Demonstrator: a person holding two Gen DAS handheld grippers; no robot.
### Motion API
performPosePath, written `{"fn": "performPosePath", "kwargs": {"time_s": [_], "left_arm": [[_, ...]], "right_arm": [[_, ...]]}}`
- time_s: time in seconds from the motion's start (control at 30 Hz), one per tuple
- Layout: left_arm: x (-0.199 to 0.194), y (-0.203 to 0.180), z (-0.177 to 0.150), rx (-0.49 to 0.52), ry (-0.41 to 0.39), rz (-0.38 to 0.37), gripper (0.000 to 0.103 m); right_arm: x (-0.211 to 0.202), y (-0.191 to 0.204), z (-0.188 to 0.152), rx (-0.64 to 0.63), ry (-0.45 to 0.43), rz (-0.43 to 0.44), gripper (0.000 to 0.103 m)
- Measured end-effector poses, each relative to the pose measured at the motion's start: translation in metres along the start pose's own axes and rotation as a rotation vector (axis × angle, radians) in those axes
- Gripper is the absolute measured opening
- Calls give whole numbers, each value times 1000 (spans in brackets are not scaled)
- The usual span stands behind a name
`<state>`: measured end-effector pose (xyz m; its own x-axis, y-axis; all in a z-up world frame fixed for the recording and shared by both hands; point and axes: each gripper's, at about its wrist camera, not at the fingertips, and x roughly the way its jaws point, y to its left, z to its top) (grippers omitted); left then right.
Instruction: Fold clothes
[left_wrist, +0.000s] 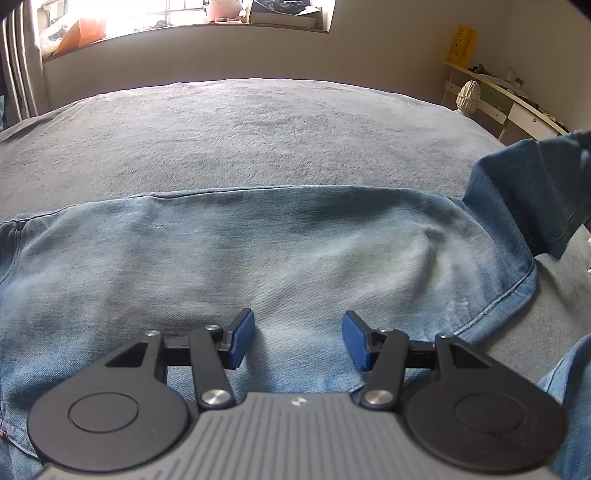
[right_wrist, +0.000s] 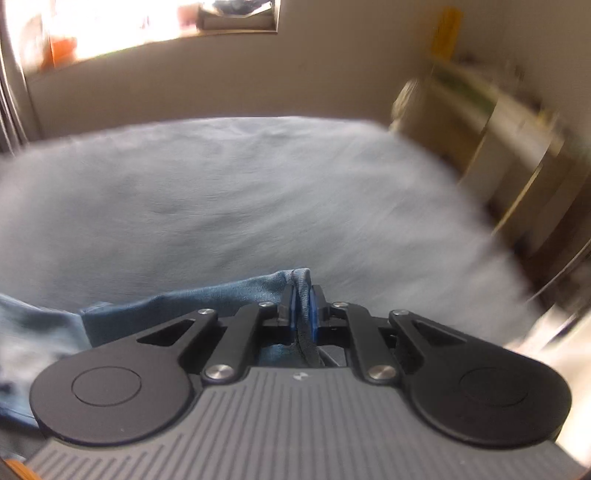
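A pair of light blue jeans (left_wrist: 280, 243) lies spread across the grey bed cover (left_wrist: 240, 133). My left gripper (left_wrist: 298, 338) hovers just over the denim, open, with nothing between its blue pads. At the right edge of the left wrist view one end of the jeans (left_wrist: 532, 192) is lifted off the bed. In the blurred right wrist view my right gripper (right_wrist: 303, 308) is shut on a bunched hem of the jeans (right_wrist: 236, 299), which hangs away to the left above the bed cover (right_wrist: 221, 206).
A wall with a bright window sill (left_wrist: 192, 22) holding clutter runs behind the bed. A white shelf unit (left_wrist: 506, 99) with a yellow box (left_wrist: 461, 44) stands at the right of the bed. Curtains (left_wrist: 18, 62) hang at the far left.
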<state>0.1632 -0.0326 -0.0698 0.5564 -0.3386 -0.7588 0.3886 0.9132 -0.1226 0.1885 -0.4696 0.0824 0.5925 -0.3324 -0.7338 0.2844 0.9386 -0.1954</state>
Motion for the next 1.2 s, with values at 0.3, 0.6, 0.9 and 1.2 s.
{"fn": "performPosePath", "kwargs": {"time_s": [0.3, 0.6, 0.9, 1.2], "left_arm": [[-1, 0, 0, 3, 6, 0, 54], [-1, -3, 0, 14, 13, 11, 54], [0, -3, -1, 22, 9, 14, 54], [-1, -3, -2, 22, -1, 7, 54]], "right_arm": [[76, -34, 27, -144, 238, -237, 5], [160, -44, 10, -142, 450, -316, 6], [90, -16, 32, -144, 152, -284, 23], [25, 27, -71, 160, 139, 180, 20]]}}
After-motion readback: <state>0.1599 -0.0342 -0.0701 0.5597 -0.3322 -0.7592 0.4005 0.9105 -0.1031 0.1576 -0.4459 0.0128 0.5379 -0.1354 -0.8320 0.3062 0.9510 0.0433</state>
